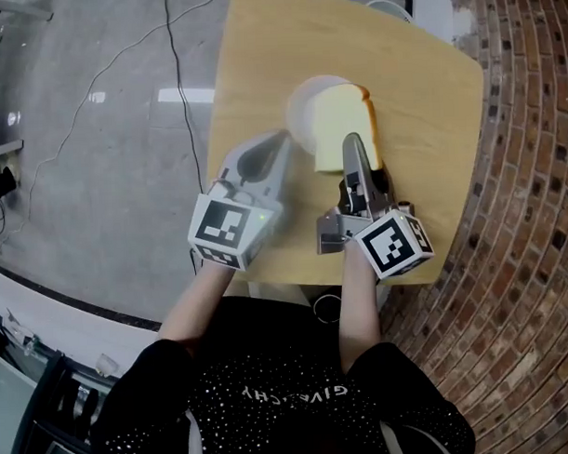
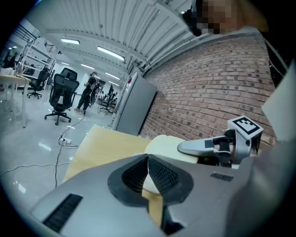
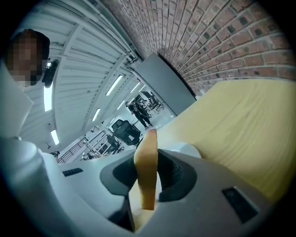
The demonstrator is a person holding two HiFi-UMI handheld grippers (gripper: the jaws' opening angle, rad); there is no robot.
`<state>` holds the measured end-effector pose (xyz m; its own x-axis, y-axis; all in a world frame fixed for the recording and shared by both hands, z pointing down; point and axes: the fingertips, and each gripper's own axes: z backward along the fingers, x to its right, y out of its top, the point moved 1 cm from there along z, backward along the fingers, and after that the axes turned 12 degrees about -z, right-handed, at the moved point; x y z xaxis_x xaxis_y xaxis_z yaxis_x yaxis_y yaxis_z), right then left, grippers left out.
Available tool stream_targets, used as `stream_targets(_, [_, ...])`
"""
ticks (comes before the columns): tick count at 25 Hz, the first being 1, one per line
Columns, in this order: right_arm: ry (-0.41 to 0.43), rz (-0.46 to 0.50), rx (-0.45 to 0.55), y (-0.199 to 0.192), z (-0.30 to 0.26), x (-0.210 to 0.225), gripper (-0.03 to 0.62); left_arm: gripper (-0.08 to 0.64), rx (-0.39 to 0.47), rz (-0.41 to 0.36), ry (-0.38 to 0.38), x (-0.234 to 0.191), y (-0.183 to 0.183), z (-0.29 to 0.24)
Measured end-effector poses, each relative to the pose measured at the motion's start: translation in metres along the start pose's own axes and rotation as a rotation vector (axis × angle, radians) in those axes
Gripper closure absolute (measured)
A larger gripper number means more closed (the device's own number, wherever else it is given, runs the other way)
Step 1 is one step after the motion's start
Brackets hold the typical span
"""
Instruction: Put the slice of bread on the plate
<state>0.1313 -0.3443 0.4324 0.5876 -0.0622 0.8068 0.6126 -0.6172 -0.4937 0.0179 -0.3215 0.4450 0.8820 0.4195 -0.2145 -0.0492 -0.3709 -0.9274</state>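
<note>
A pale slice of bread [image 1: 341, 122] with a brown crust hangs over the right part of a white plate [image 1: 303, 104] on the light wooden table [image 1: 259, 45]. My right gripper [image 1: 353, 143] is shut on the slice's near edge. In the right gripper view the bread [image 3: 147, 185] stands on edge between the pads, with the plate [image 3: 187, 150] just beyond. My left gripper [image 1: 283, 138] is shut, its tips at the plate's near left rim. In the left gripper view its pads [image 2: 159, 173] meet, and the bread [image 2: 164, 142] and right gripper [image 2: 185, 147] lie ahead.
The table is small; its edges run close on all sides. Cables [image 1: 182, 104] trail over the grey floor to the left, and a brick surface [image 1: 524, 166] lies to the right. Far off stand an office chair [image 2: 62, 95] and a person [image 2: 89, 92].
</note>
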Motion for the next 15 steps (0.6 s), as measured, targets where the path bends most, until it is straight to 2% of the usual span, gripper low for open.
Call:
stream_targets(4, [0.040,-0.017,0.019,0.002,-0.015,-0.008,0.497,0.548,0.065,0.054,0.010,-0.009,-0.001,-0.003])
stream_targets(13, [0.066,-0.054,0.023,-0.008,-0.029,0.001,0.497,0.548,0.086,0.095,0.037,-0.021,-0.013,-0.003])
stream_targets(15, [0.057,-0.034,0.020,-0.011,-0.030,0.000,0.497,0.548,0.092,0.100,0.033,-0.020,-0.012,-0.001])
